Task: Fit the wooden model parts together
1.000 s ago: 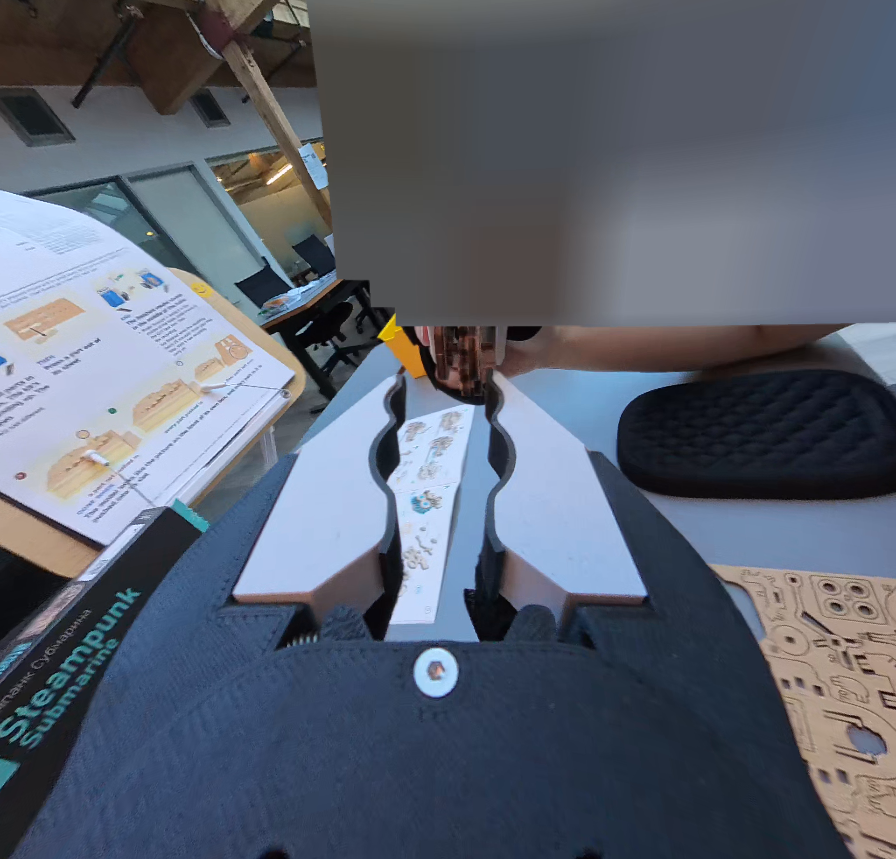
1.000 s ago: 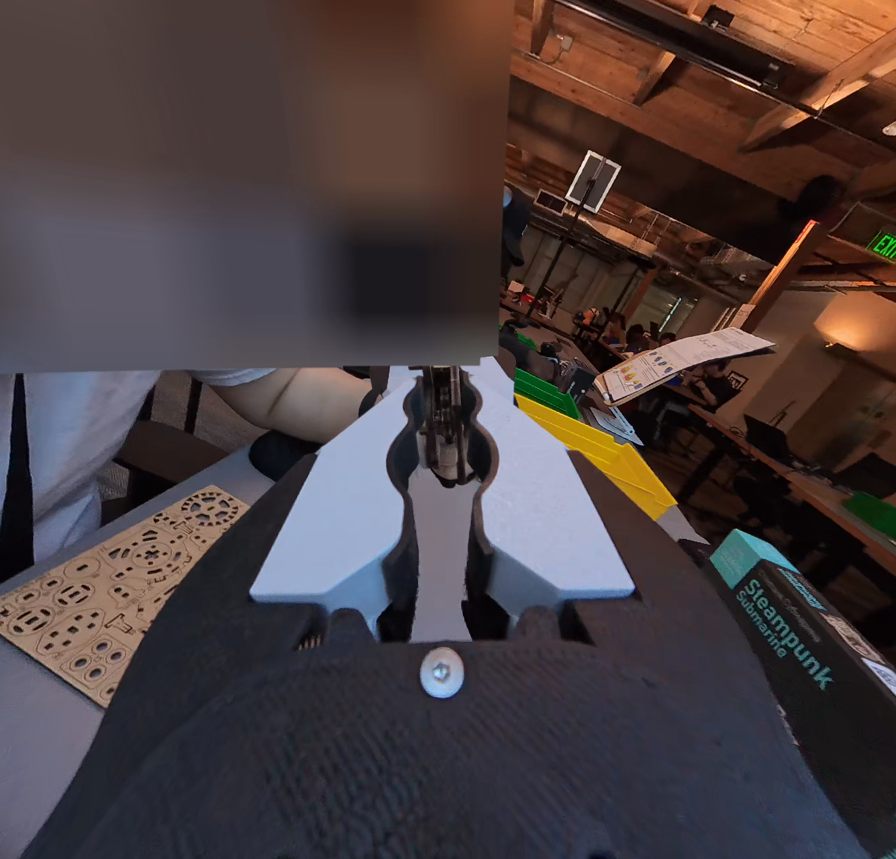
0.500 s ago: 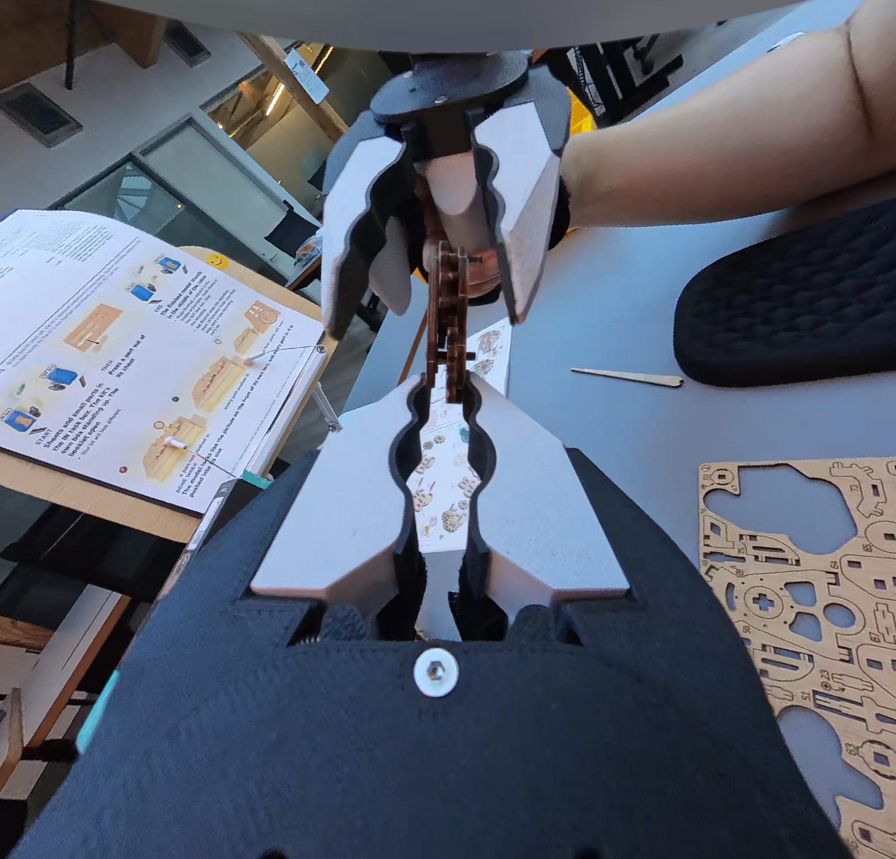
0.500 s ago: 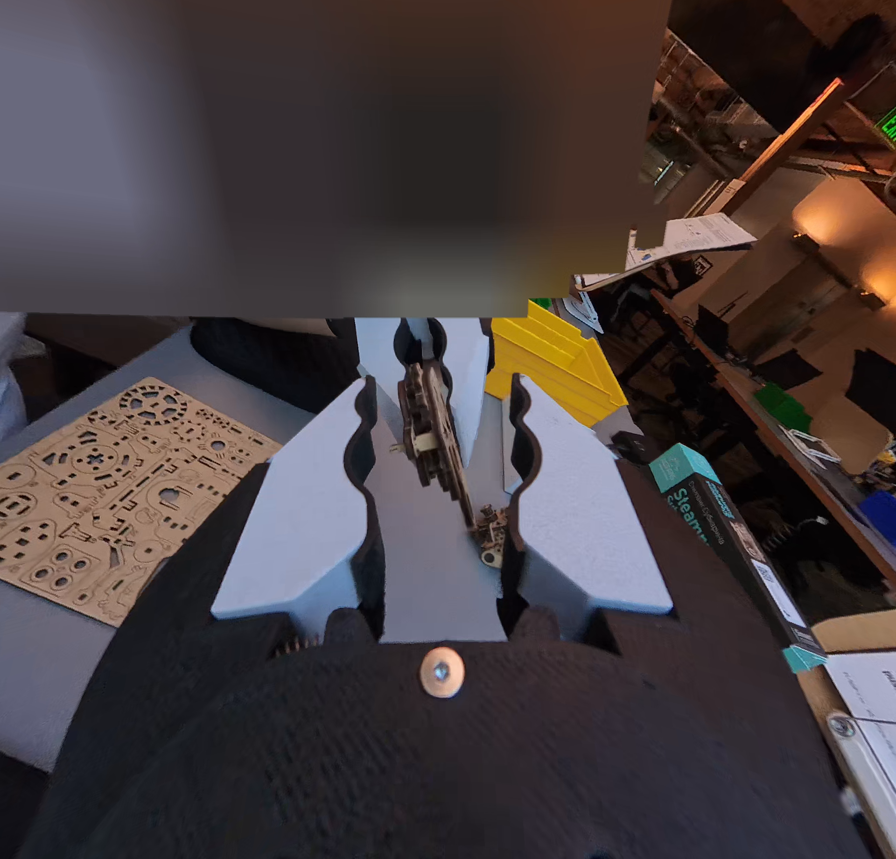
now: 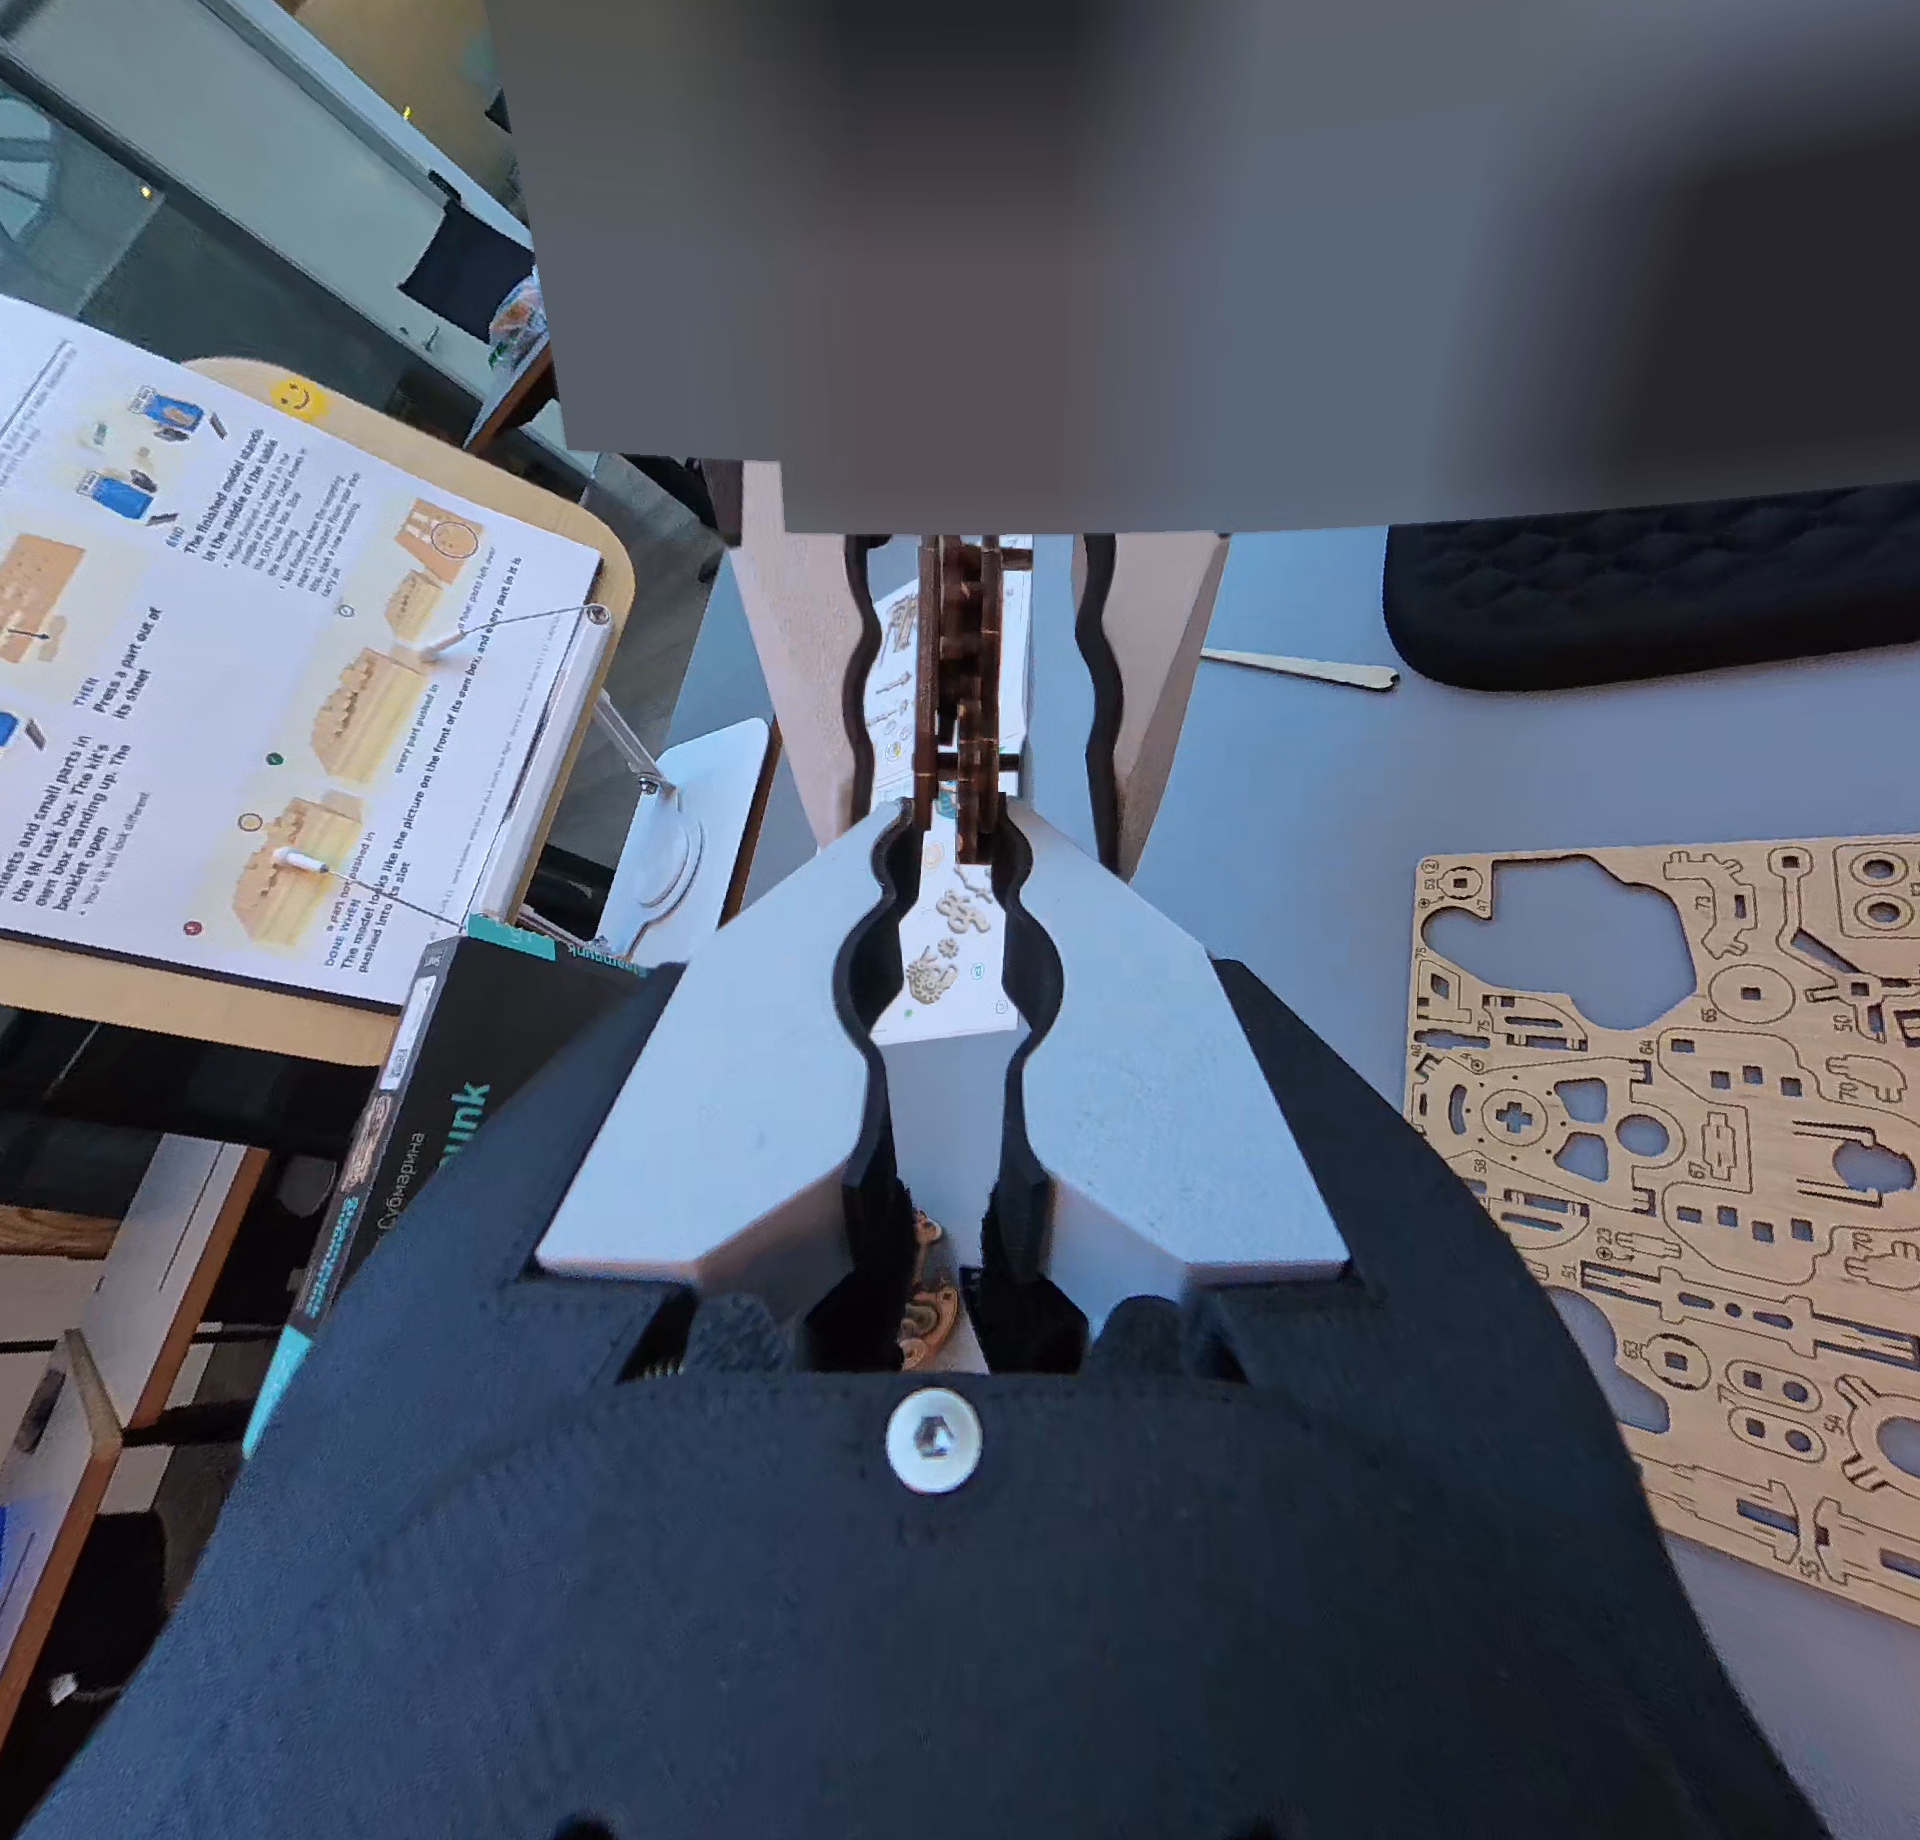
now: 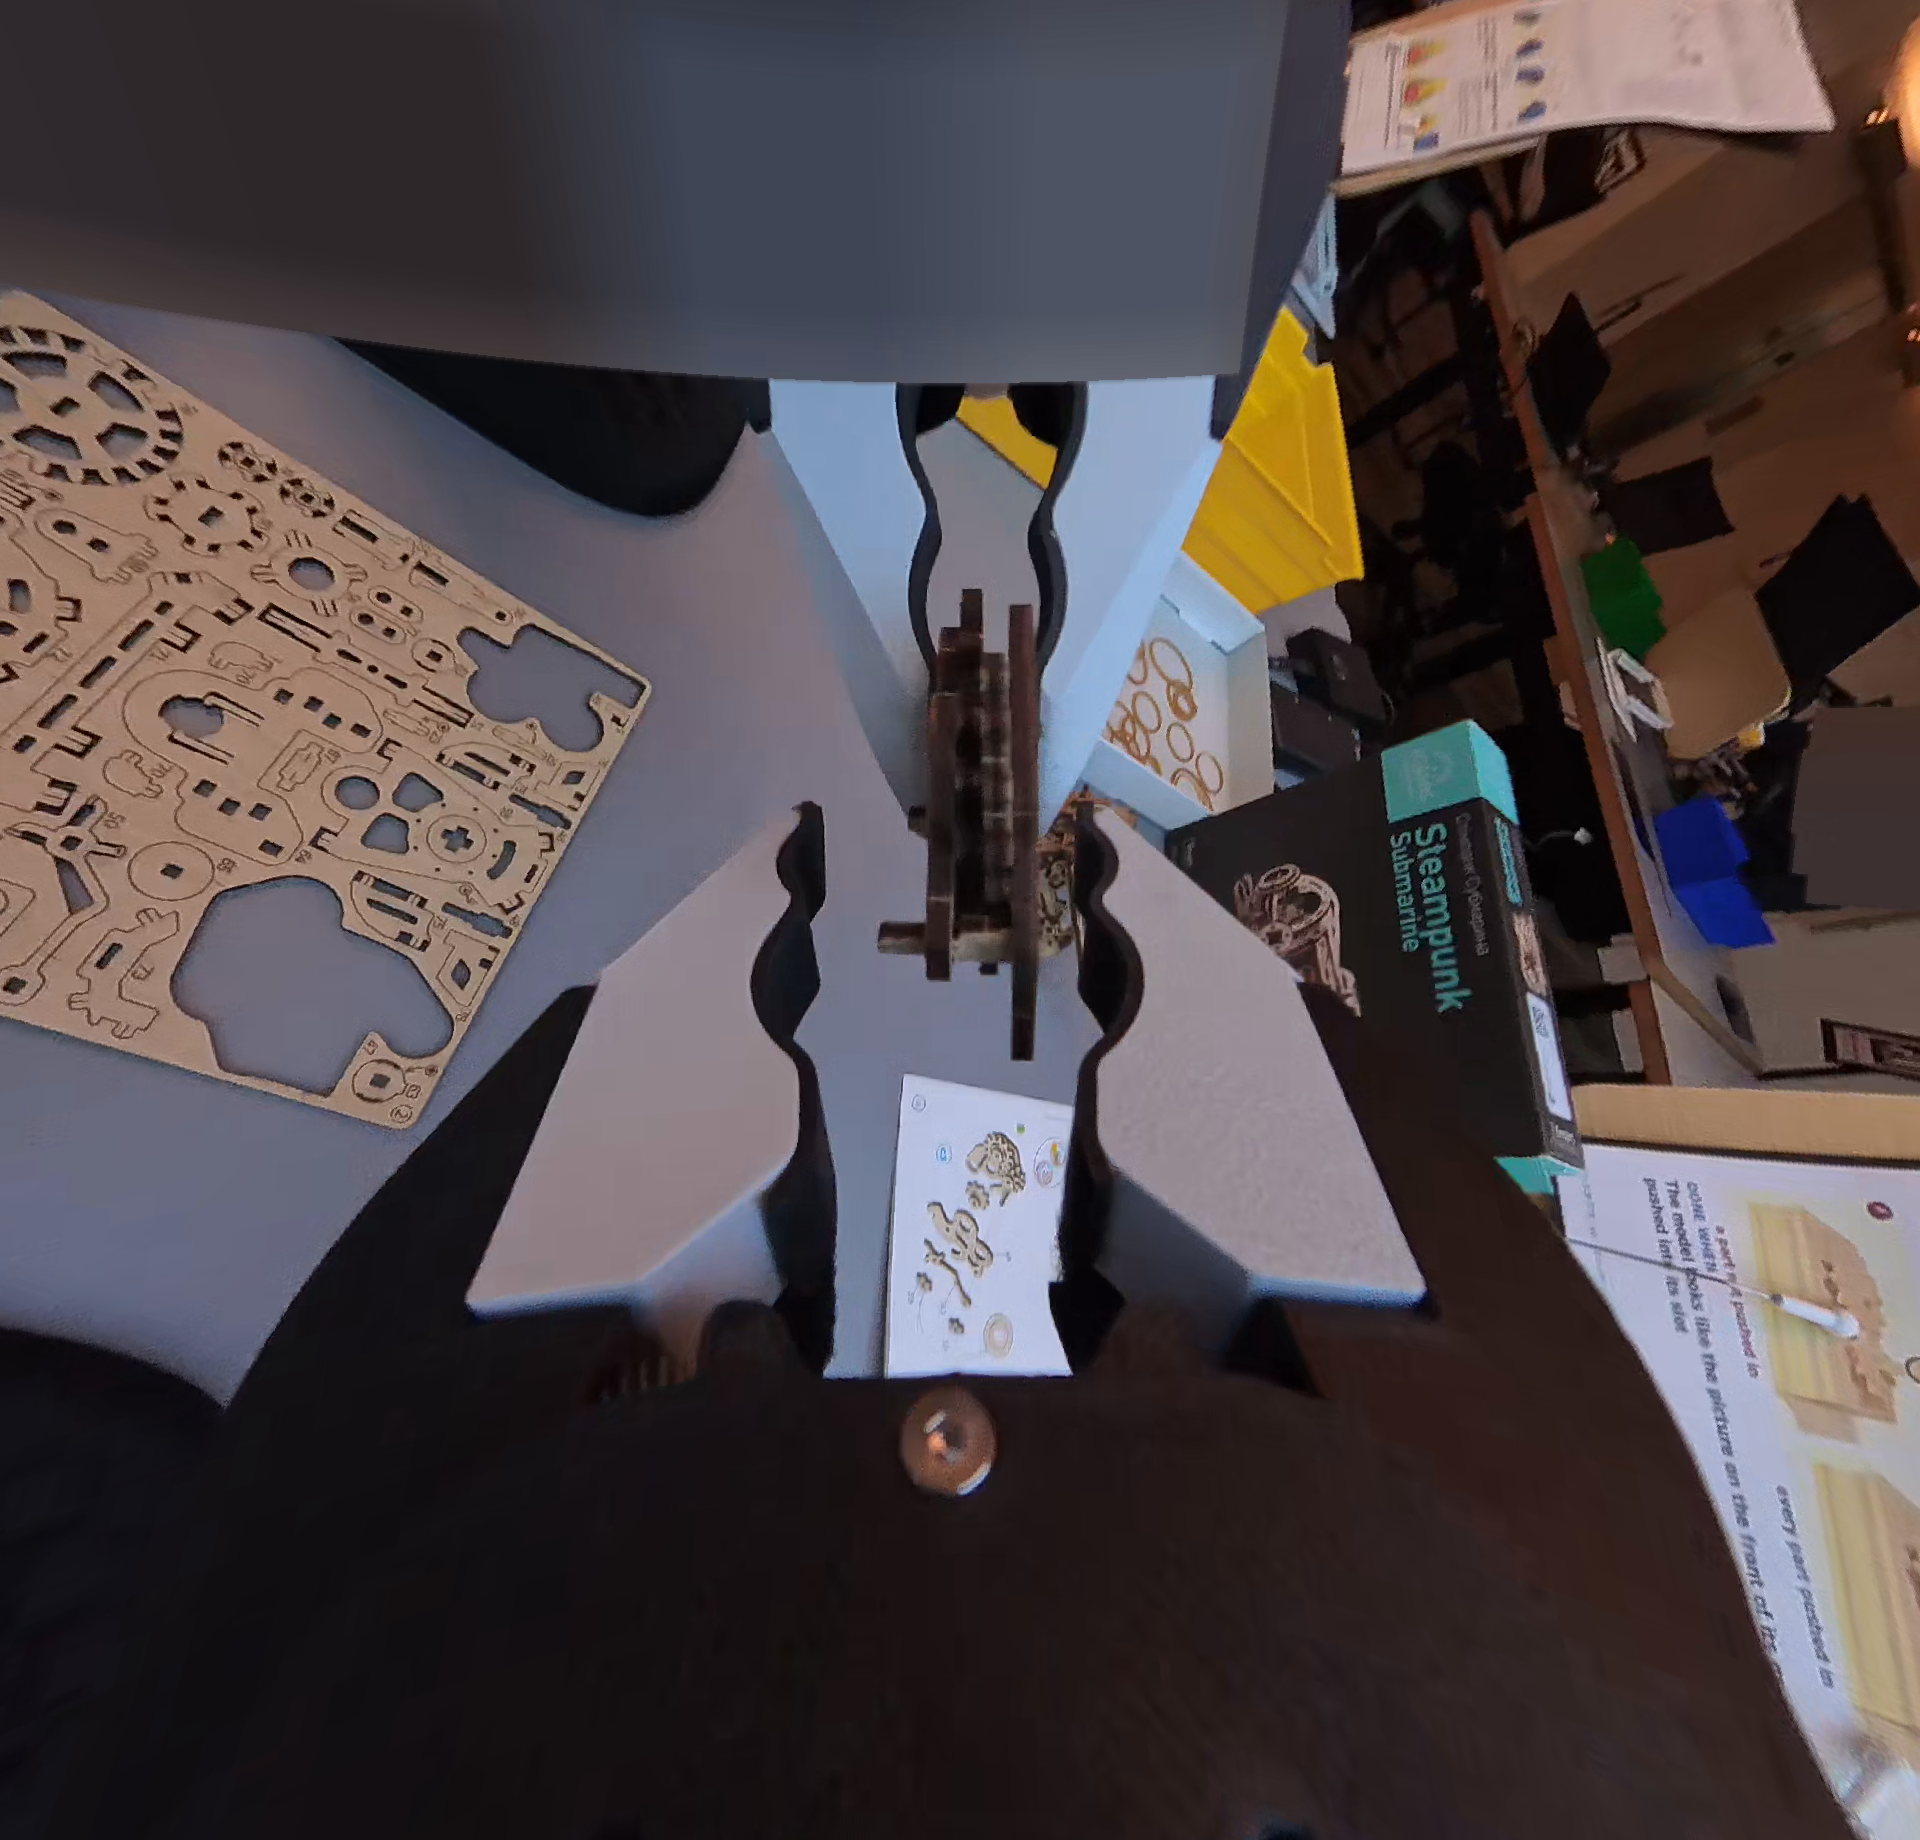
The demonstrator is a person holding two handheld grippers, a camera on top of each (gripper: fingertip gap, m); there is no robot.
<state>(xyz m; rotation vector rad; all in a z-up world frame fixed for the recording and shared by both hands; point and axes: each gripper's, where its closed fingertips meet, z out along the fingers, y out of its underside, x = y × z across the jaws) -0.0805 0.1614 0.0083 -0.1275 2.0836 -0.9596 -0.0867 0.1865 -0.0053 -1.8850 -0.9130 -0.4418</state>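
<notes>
While I am holding both grippers nose to nose above the grey bench (image 5: 1299, 803), my left gripper (image 5: 958, 834) is pinching the lower end of the dark wooden model (image 5: 966, 689) between its fingertips, jaws drawn in tight on it. The model is standing edge-on in the left wrist view, a stack of thin brown layers with small pegs sticking out, lifted clear of the bench. My right gripper (image 6: 943, 855) is facing it from the other side with its jaws spread – the model (image 6: 982, 803) is hanging in the gap between them, and its longest layer is lying close beside the right-hand finger, though I cannot tell whether they are touching.

Under the model a small white picture card (image 6: 977, 1229) is lying flat on the bench. A pale wooden parts sheet (image 5: 1683, 1167), with several pieces already punched out, is lying flat well to one side, and a thin wooden stick (image 5: 1299, 666) is resting just in front of a black padded mat (image 5: 1662, 595). The dark model box (image 6: 1455, 938) with teal ends is standing at the bench edge, next to an open instruction booklet (image 5: 260, 668) propped on a wooden stand. Yellow bins (image 6: 1278, 502) are sitting past the far edge – beyond them, only blurred workshop clutter.
</notes>
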